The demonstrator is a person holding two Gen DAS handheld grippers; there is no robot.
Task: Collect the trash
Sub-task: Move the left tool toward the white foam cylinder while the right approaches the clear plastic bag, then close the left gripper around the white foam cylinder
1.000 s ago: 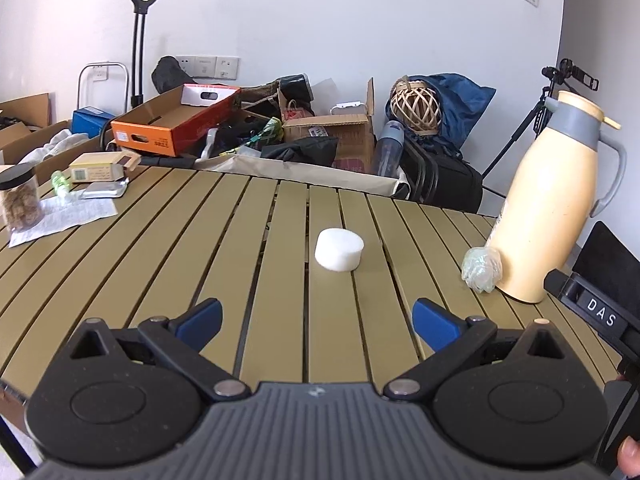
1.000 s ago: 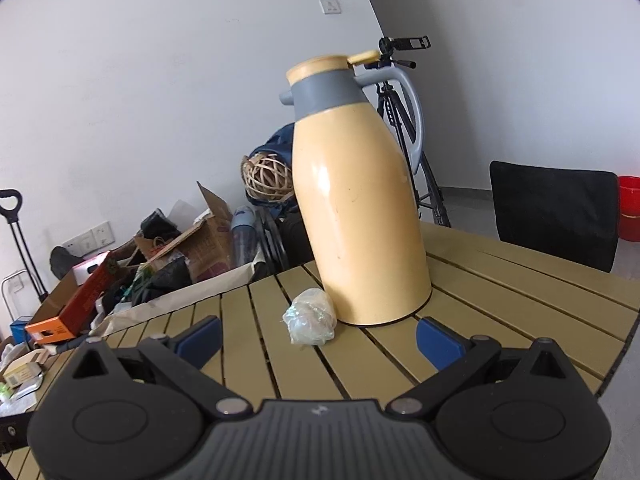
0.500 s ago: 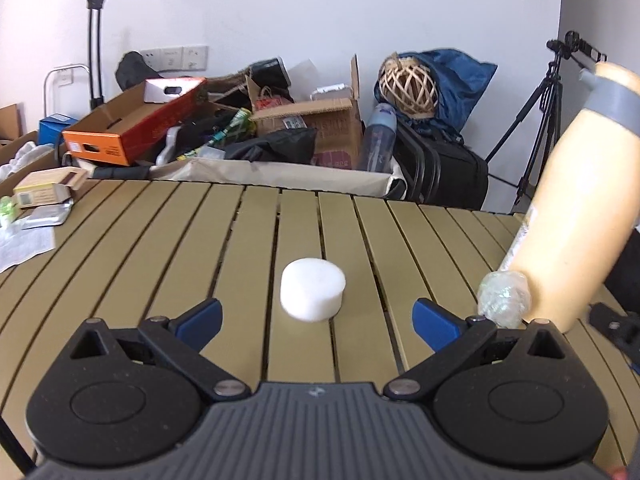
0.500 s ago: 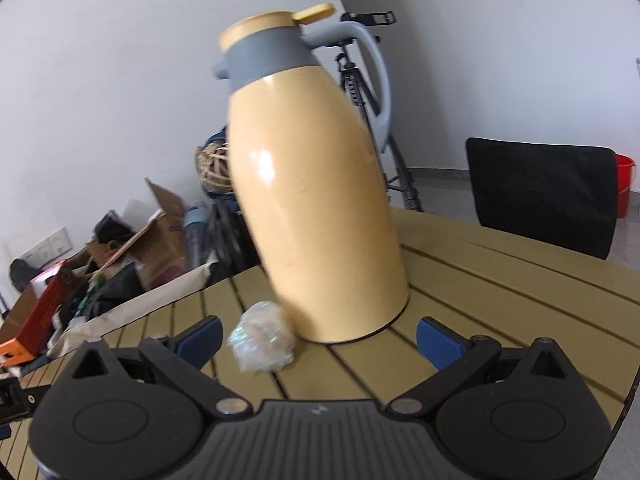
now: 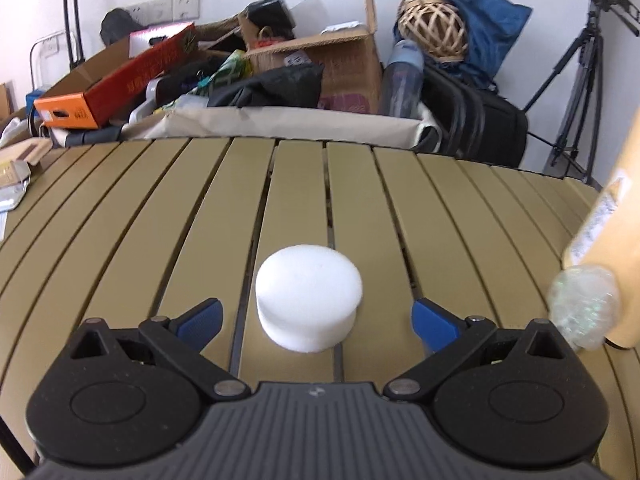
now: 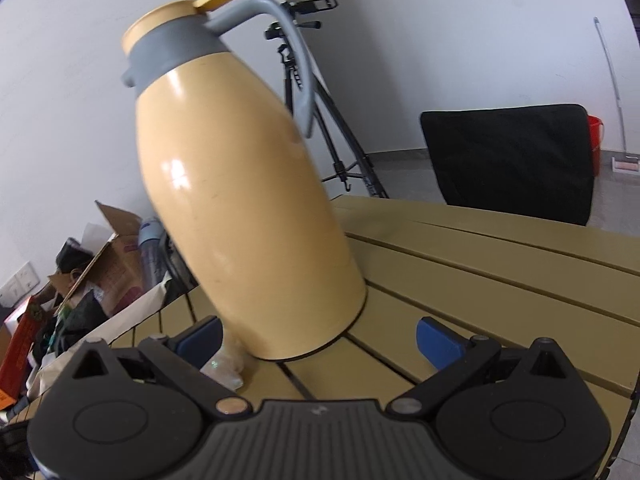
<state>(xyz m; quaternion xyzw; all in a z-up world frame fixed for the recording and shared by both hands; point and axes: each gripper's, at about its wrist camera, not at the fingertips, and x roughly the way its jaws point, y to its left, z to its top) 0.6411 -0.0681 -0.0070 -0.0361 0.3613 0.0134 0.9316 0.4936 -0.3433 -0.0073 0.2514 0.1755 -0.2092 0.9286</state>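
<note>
The left gripper hangs low over the slatted table with its blue fingers spread wide and nothing between them held; the white foam puck sits on the slats right in the gap, at about 12 o'clock from the tool, with air on both sides between it and the pads. Off at 3 o'clock from the puck, a crumpled wad of clear plastic wrap lies against the foot of the yellow thermos jug. The right gripper is also wide open and empty, pointed at that same jug, which fills its view at 12 o'clock. The plastic wad peeks out at 9 o'clock from the jug's base, just by the left blue finger; whether the two touch I cannot tell. A black chair back stands beyond the table at 2 o'clock.
</note>
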